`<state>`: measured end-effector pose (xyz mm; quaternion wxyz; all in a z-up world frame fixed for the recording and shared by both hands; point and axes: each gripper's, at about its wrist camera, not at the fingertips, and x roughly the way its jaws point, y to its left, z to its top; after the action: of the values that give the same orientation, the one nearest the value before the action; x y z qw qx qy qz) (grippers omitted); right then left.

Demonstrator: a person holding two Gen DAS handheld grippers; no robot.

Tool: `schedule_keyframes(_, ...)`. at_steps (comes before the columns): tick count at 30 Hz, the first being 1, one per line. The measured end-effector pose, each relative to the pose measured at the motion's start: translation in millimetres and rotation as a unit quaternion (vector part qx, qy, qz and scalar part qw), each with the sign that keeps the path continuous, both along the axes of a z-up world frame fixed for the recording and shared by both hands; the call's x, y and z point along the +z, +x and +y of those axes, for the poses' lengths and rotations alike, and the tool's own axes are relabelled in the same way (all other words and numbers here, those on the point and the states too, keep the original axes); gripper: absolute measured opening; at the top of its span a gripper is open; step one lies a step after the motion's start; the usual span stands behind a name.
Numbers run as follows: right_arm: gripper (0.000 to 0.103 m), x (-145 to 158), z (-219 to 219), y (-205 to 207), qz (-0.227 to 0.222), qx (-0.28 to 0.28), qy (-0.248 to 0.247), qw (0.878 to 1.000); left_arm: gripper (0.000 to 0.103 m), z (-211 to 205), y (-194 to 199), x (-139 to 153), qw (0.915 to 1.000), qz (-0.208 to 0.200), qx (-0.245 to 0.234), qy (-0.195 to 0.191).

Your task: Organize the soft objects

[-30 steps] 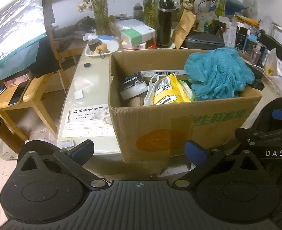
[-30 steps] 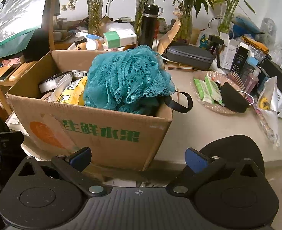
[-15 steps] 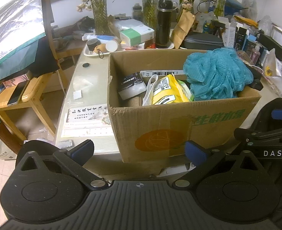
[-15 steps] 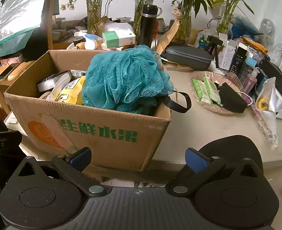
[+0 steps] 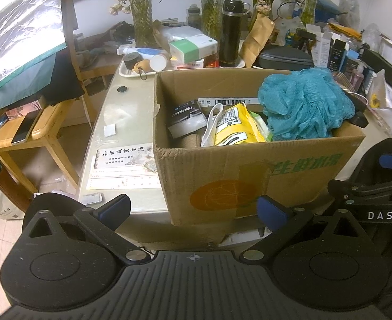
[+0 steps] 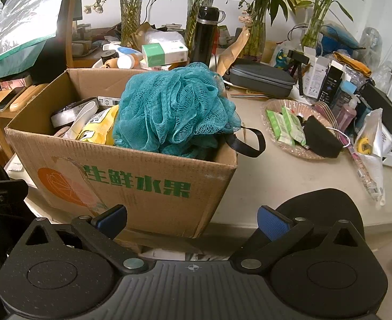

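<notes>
Nearest, the left gripper [image 5: 193,207] and right gripper [image 6: 192,218] hang spread and empty before the cardboard box [image 6: 131,178] on the tabletop [image 6: 289,186], where the teal mesh sponge [image 6: 174,112] tops its right end.

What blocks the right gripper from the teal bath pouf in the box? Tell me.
Nothing visible lies between them. The right gripper is open and empty, low before the cardboard box. The teal bath pouf bulges above the near wall, so only that wall must be cleared from above.
</notes>
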<state>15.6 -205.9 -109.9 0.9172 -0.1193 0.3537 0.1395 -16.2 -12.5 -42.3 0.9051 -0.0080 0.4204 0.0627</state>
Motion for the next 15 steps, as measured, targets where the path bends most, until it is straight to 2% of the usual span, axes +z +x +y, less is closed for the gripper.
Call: schedule_keyframes(15, 0.103, 0.0, -0.6, -0.2, 0.0, 0.0, -0.001, 1.0, 0.103, 0.0, -0.8, -0.5, 1.0, 0.0, -0.001, 0.0)
